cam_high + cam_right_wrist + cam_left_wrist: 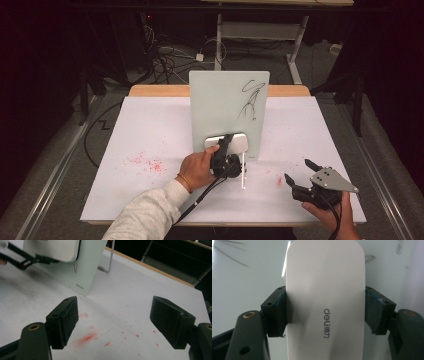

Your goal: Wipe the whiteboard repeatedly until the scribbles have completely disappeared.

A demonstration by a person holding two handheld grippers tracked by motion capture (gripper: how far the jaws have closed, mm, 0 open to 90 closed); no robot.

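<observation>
Eraser (325, 300) sits clamped in the left gripper (226, 150), low against the whiteboard (220, 100) — press flat, then sweep toward the scribble (251, 100). Right gripper (296, 170) waits with jaws apart above the tabletop (150, 130).

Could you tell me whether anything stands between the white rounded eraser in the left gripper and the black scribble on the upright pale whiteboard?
Nothing visible does. The left gripper holds the white rounded eraser against the upright pale whiteboard; bare board lies between it and the black scribble at upper right.

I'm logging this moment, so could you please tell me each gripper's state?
Left gripper: closed on the white eraser.
Right gripper: open, holding nothing.
</observation>
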